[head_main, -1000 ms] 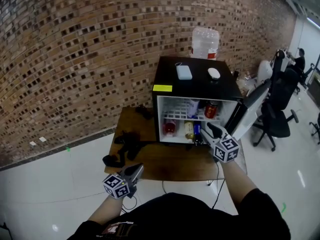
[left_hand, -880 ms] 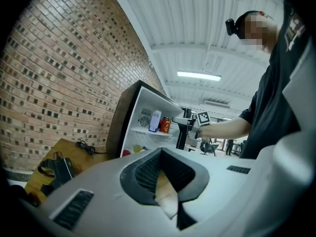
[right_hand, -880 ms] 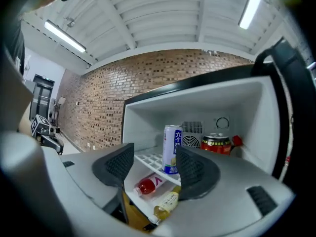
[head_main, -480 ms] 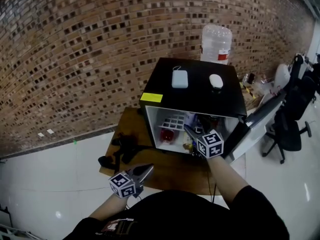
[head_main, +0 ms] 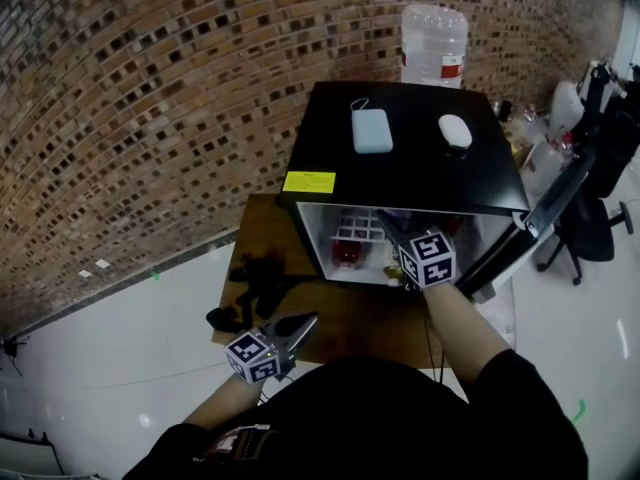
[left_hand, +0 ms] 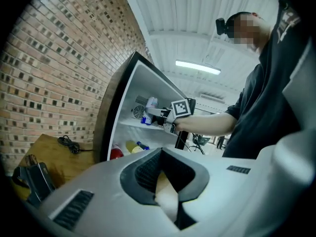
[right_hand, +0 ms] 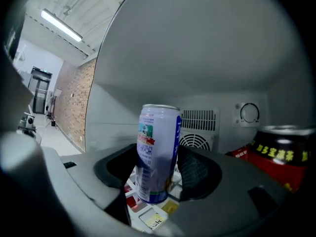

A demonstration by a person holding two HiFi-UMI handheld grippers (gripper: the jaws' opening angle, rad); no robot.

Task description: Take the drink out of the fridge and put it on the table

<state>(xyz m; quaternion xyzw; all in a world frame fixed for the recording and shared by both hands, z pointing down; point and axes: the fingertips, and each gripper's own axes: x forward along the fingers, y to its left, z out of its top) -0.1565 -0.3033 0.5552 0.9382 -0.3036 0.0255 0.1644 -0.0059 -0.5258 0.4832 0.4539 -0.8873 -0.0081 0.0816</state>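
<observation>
The black mini fridge [head_main: 410, 158] stands open on the wooden table [head_main: 350, 323]. My right gripper [head_main: 388, 223] reaches into its upper shelf. A white and blue drink can [right_hand: 157, 152] stands upright between its jaws, which have just been closing. Both pads [right_hand: 197, 174] lie against the can's sides. A red and black can [right_hand: 276, 154] stands to the right of it. A red drink [head_main: 347, 253] and other bottles sit on the lower shelf. My left gripper [head_main: 308, 318] hangs shut and empty over the table's near edge, left of the fridge.
The fridge door [head_main: 540, 223] swings out to the right. On the fridge top lie a pale power bank [head_main: 368, 130] and a white mouse [head_main: 455, 131]. Behind it stands a large water bottle [head_main: 435, 43]. Black gear [head_main: 255, 283] lies on the table's left. Office chairs [head_main: 600, 208] stand at the right.
The fridge has come nearer in the head view. My right gripper has gone from the fridge's front into the upper shelf. My left gripper has moved forward a little toward the table.
</observation>
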